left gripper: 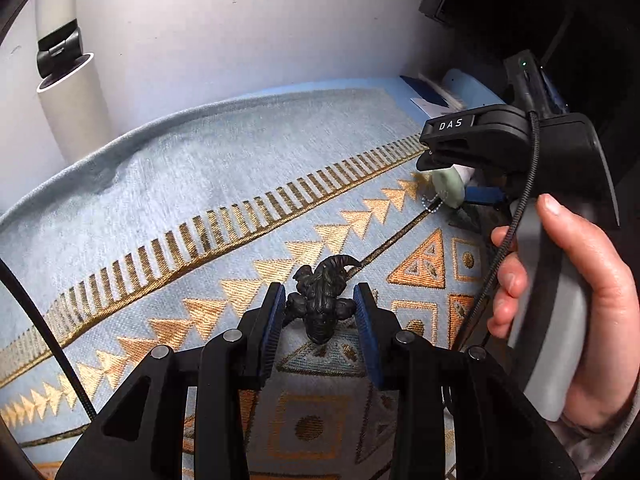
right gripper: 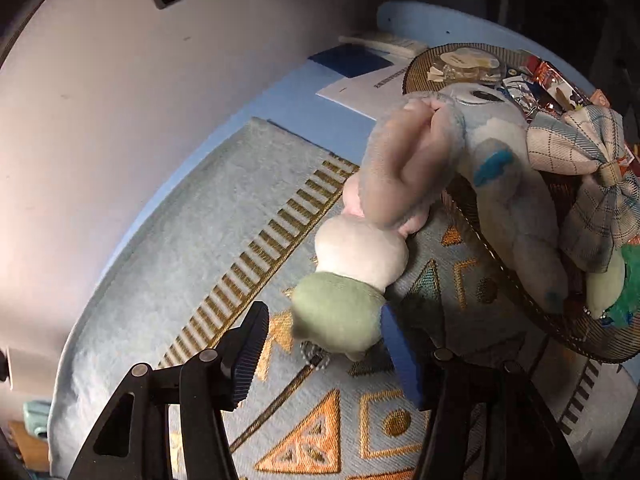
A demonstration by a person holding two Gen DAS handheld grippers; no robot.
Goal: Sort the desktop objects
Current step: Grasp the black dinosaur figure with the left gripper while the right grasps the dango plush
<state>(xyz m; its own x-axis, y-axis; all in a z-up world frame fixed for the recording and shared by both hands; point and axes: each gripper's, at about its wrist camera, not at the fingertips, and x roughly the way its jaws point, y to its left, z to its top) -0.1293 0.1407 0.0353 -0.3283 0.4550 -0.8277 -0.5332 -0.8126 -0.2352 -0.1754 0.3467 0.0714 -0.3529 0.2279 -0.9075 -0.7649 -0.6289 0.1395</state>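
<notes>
A small black lizard figure (left gripper: 322,300) lies on the patterned blue cloth (left gripper: 200,184). My left gripper (left gripper: 318,300) is open with its blue pads on either side of the lizard, apart from it. My right gripper (right gripper: 324,328) is open around a small green and white plush keychain (right gripper: 348,284) with a bead chain (right gripper: 316,354); the plush touches the right pad. The right gripper also shows in the left wrist view (left gripper: 444,160), held by a hand, over the plush (left gripper: 450,188).
A dark woven basket (right gripper: 512,276) at the right holds a large plush rabbit (right gripper: 480,140), a plaid bow (right gripper: 580,168) and snack packets. Papers and a blue book (right gripper: 352,60) lie by the wall. A white pole with a camera (left gripper: 60,56) stands at the far left.
</notes>
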